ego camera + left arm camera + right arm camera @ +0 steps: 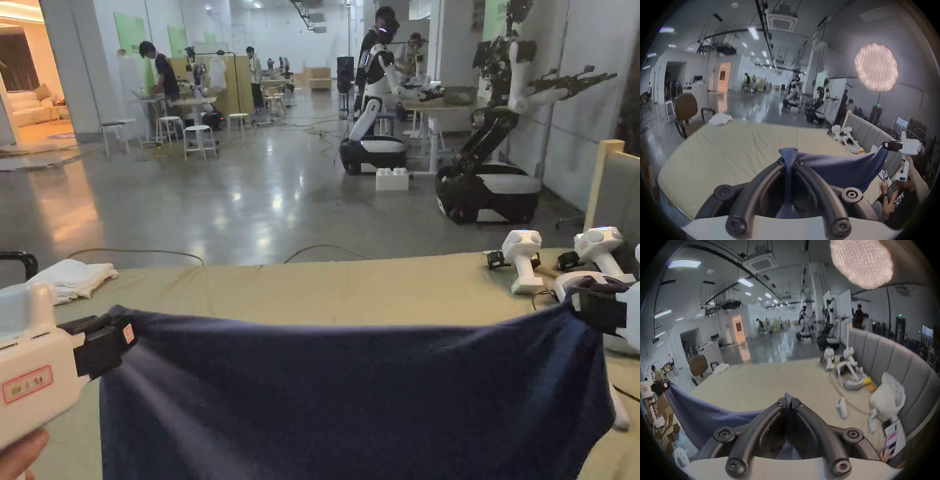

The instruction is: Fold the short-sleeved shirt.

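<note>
— What are your tongs doing?
— Your left tongs (789,164) and right tongs (790,403) each pinch a corner of the shirt (350,400), stretching it taut above the counter (350,281), probably to lay it flat.

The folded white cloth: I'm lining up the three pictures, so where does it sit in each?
Head view: white cloth, left edge, table's far corner.
Left gripper view, upper left of centre, same corner.
Right gripper view, left of centre.
Shared landmark: beige table.
</note>
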A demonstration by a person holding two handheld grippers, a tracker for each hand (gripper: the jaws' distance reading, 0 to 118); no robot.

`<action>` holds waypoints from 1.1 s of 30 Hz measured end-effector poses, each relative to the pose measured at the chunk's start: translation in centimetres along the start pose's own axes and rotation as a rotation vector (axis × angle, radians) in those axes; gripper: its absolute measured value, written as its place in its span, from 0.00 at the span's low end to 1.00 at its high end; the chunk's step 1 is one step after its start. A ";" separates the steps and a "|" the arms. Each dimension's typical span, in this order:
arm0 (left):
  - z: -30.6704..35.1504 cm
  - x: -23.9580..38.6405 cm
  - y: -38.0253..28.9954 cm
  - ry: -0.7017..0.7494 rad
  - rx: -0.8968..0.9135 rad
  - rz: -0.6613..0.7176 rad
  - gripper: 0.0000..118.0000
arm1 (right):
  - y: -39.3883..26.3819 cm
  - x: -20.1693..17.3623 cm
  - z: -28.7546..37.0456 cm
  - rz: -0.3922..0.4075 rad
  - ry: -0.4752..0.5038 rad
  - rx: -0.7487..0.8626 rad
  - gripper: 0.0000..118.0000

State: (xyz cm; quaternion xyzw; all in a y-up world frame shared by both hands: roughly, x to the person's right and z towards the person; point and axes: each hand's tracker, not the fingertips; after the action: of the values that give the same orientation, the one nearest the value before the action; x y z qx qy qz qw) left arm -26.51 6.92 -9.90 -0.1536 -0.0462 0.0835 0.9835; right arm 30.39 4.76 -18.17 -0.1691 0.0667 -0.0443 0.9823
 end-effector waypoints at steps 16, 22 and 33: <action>-3.8 1.4 16.1 0.114 0.218 -0.063 0.05 | 18.9 -7.3 -3.0 0.166 -0.189 0.224 0.05; -9.9 1.7 18.8 0.196 0.204 -0.108 0.05 | 21.9 -8.9 -7.9 0.204 -0.263 0.231 0.05; -18.7 2.2 20.9 0.319 0.174 -0.215 0.05 | 25.1 -10.4 -14.5 0.250 -0.327 0.234 0.05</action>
State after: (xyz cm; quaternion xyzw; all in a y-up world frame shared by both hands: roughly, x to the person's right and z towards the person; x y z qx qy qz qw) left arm -25.33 21.43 -33.99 -0.0736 0.1016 -0.0435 0.9911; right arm 19.67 24.77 -38.97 -0.0495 -0.0784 0.0982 0.9908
